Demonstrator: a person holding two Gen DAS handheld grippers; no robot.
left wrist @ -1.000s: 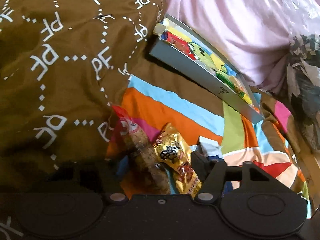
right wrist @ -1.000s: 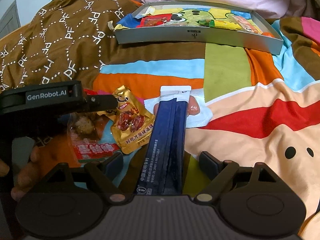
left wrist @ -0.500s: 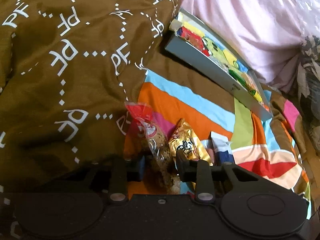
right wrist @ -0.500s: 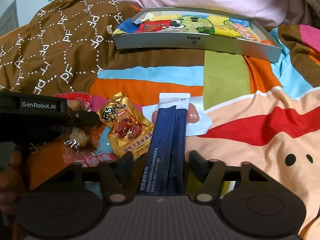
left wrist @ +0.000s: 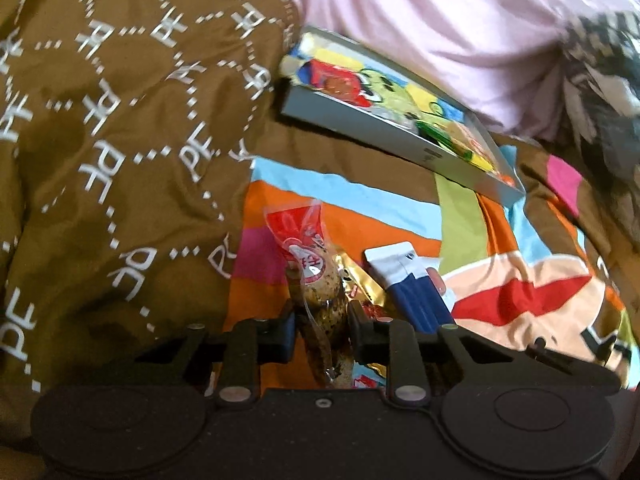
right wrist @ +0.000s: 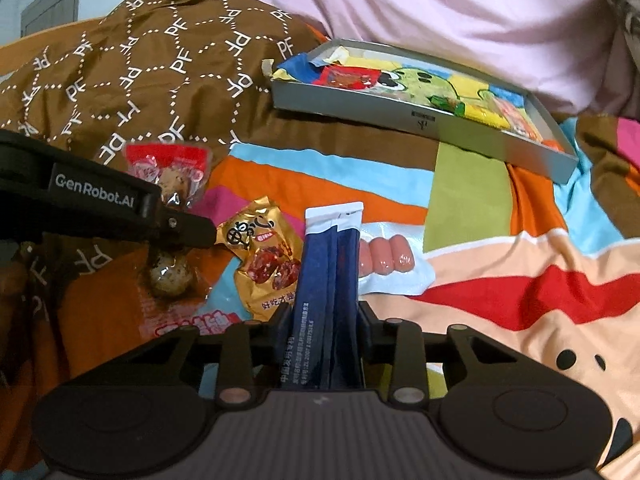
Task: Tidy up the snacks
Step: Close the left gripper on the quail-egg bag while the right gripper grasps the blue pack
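Note:
My left gripper point(left wrist: 321, 322) is shut on a clear snack bag with a red top point(left wrist: 310, 264) and holds it up off the bedspread; the bag also shows in the right wrist view point(right wrist: 176, 184), with the left gripper point(right wrist: 188, 232) around it. My right gripper point(right wrist: 324, 334) is shut on a dark blue sachet with a white top point(right wrist: 326, 280), seen too in the left wrist view point(left wrist: 412, 292). A gold snack packet point(right wrist: 266, 256) and a sausage pack point(right wrist: 386, 258) lie on the bedspread. A grey tray point(right wrist: 400, 114) with several colourful snacks sits farther back.
A brown quilt printed with "PF" point(right wrist: 152, 72) is heaped on the left. A pink pillow or sheet point(right wrist: 420, 8) lies behind the tray. The striped cartoon bedspread point(right wrist: 520, 264) stretches to the right. Another red-printed packet point(right wrist: 192, 320) lies under the left gripper.
My left gripper closed on the red-topped bag and lifted it. My right gripper closed on the blue sachet. Both views shifted a little toward the tray.

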